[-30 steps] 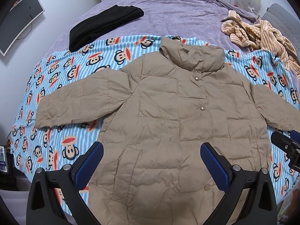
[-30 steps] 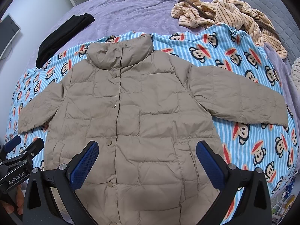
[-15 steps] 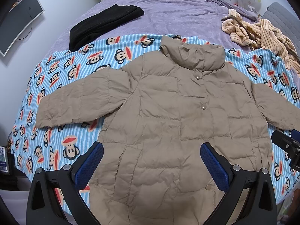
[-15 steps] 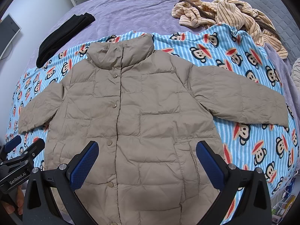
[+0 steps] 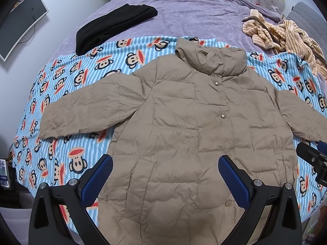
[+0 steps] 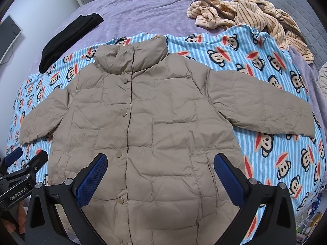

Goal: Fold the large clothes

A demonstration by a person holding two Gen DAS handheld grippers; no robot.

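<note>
A tan quilted puffer jacket [image 5: 184, 126] [image 6: 147, 126] lies flat and front-up on a blue striped monkey-print blanket [image 5: 67, 85] [image 6: 276, 163], sleeves spread to both sides, collar at the far end. My left gripper [image 5: 165, 173] hovers open above the jacket's lower left part, nothing between its blue pads. My right gripper [image 6: 160, 171] hovers open above the lower right part, also holding nothing. Each gripper shows at the edge of the other's view: the right one [image 5: 312, 159], the left one [image 6: 22, 167].
A black folded garment [image 5: 114, 26] [image 6: 67, 38] lies at the far left on the purple bedspread [image 5: 194, 14]. A striped beige garment [image 5: 286, 34] [image 6: 251, 14] is bunched at the far right. A monitor [image 5: 20, 22] hangs on the left wall. A hand [image 6: 18, 218] holds the left gripper's handle.
Both grippers stay open above the jacket's hem. The views have shifted only slightly; the jacket has not moved.
</note>
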